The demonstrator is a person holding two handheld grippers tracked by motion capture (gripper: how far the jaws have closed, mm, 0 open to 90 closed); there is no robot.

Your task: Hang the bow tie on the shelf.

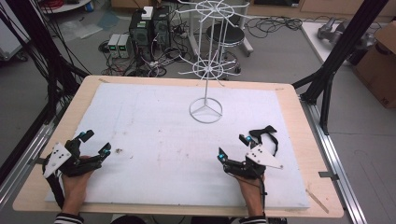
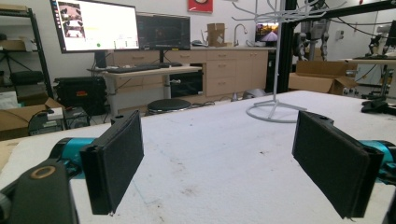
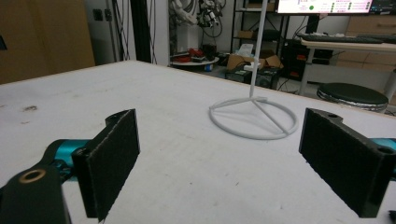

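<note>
Right gripper (image 1: 232, 145), resting near the front right of the counter (image 1: 289, 186): jaws spread wide, nothing between them. Left gripper (image 1: 96, 141), at the front left: likewise spread and empty. Just beyond the right gripper, close beside it, lies a small black strap-like item (image 1: 265, 133); its exact form cannot be told. Farther out, toward the middle of the back half, stands a white wire display stand (image 1: 206, 70), upright on a ring base (image 3: 253, 117) with three spokes meeting at a thin central post; tiers of radiating wire arms sit higher up. The strap appears soft and light, likely to flop; a pinch across its middle should serve. The stand looks light, stiff and top-heavy, so it is best taken low on the post.
</note>
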